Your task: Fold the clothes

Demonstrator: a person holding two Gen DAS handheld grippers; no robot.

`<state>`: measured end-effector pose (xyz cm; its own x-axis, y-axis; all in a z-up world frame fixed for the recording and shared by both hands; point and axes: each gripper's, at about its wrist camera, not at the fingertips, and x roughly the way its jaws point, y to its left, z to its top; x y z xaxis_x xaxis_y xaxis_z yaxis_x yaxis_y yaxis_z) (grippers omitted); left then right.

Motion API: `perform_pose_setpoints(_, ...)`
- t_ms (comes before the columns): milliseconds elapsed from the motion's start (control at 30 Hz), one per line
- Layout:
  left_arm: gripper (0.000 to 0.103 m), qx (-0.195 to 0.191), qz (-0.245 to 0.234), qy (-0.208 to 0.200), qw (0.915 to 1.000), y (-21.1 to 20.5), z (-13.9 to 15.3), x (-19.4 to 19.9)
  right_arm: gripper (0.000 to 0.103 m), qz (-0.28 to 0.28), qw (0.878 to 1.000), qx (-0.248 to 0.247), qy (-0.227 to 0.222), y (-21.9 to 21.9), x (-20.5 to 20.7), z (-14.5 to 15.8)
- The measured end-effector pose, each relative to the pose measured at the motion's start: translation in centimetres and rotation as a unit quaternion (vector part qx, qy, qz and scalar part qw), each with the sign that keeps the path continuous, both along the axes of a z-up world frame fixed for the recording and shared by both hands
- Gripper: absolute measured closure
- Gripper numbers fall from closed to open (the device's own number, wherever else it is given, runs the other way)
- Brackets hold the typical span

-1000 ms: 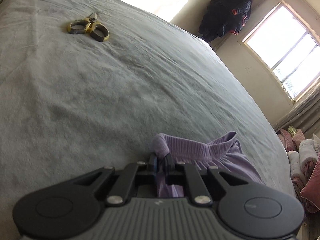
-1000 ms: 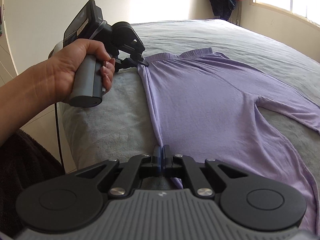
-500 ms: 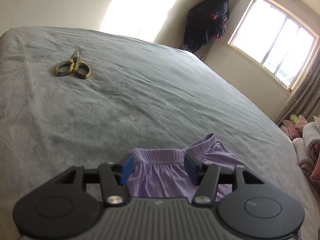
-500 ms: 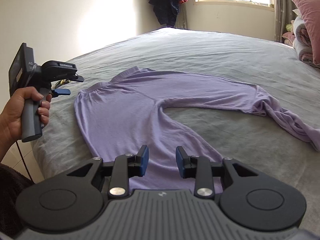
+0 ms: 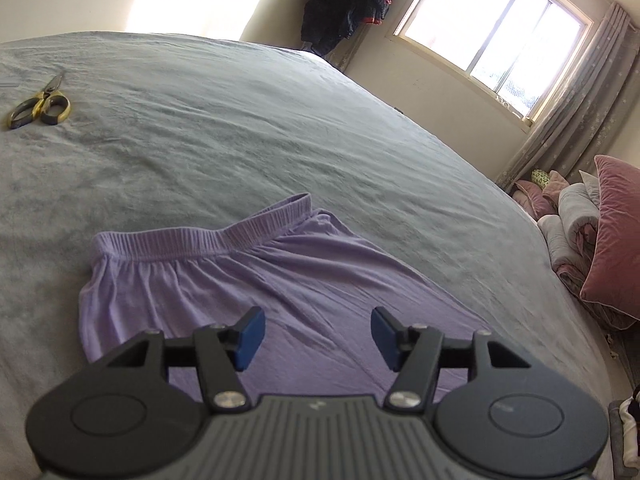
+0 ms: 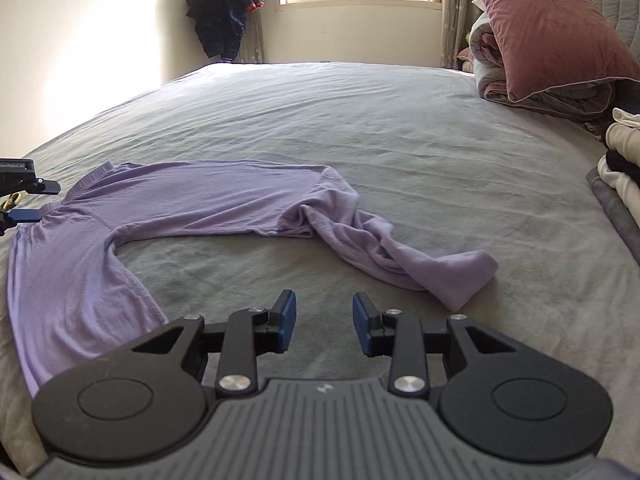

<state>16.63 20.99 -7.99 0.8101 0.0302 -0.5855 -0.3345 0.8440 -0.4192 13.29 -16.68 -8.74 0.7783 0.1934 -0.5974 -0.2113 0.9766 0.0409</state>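
Observation:
Lilac trousers (image 5: 280, 280) lie flat on the grey bed (image 5: 240, 140), elastic waistband (image 5: 200, 240) toward the far left. My left gripper (image 5: 318, 332) hovers just above the cloth below the waistband, its jaws opening with nothing gripped between them. In the right wrist view the trousers (image 6: 180, 196) spread from the left, one leg running right to a crumpled end (image 6: 420, 268). My right gripper (image 6: 324, 318) hangs over bare bedcover between the two legs, jaws opening and empty. The left gripper (image 6: 24, 200) shows at the far left edge by the waistband.
Yellow-handled scissors (image 5: 38, 106) lie on the bed at the far left. A pink pillow (image 6: 548, 28) on rolled quilts stands at the far right, with stacked clothes (image 6: 620, 160) nearer. A dark garment (image 5: 348, 4) hangs beside the window.
Both grippers were shut on the trousers' edge; they have let go and opened. Both have drawn away, and the right view has swung right toward the legs.

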Motion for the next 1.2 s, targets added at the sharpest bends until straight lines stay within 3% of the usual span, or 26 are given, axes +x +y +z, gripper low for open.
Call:
perform_pose_setpoints(300,0.043,0.005,-0.082,0.015,0.9965,-6.9,-0.8,3.3,0.065,-0.025,0.994,-0.101,-0.011,-3.2,3.0,-1.0)
perform_pose_setpoints(433,0.043,-0.006,-0.128,0.022,0.9915,-10.1,-1.7,4.6,0.088,-0.025,0.994,-0.109,-0.009,-4.8,4.0,-1.2)
perform_pose_setpoints(533,0.043,-0.006,-0.166,0.026,0.9857,-12.3,-2.7,5.1,0.094,-0.033,0.995,-0.098,-0.015,-6.1,4.8,-1.0)
perform_pose_setpoints(633,0.042,0.034,-0.203,0.022,0.9783,-14.5,-3.5,4.8,0.098,-0.047,0.995,-0.087,-0.028,-7.3,5.4,-0.6)
perform_pose_setpoints(733,0.041,0.096,-0.239,0.009,0.9663,-16.4,-3.2,4.1,0.1,-0.063,0.996,-0.056,-0.026,-9.0,6.0,-0.6)
perform_pose_setpoints(833,0.041,0.101,-0.28,0.0,0.9547,-18.1,-2.8,3.9,0.099,-0.074,0.997,0.0,-0.013,-11.0,6.1,-0.6)
perform_pose_setpoints(933,0.041,0.111,-0.317,-0.003,0.9419,-20.2,-2.6,3.7,0.084,-0.073,0.994,0.082,0.014,-12.5,6.4,-0.4)
perform_pose_setpoints(1000,0.042,0.119,-0.344,-0.006,0.9313,-21.9,-2.4,3.5,0.078,-0.068,0.991,0.109,0.023,-13.0,6.2,-0.3)
perform_pose_setpoints(1033,0.042,0.125,-0.359,-0.007,0.9251,-23.0,-2.3,3.3,0.067,-0.067,0.991,0.116,0.026,-13.1,6.0,-0.3)
perform_pose_setpoints(1067,0.043,0.13,-0.373,-0.009,0.9186,-24.0,-2.2,3.2,0.064,-0.067,0.99,0.118,0.028,-13.2,5.9,-0.4)
perform_pose_setpoints(1200,0.059,0.138,-0.431,-0.018,0.8915,-28.1,-1.3,2.6,0.064,-0.073,0.985,0.152,0.04,-14.7,5.1,-0.7)
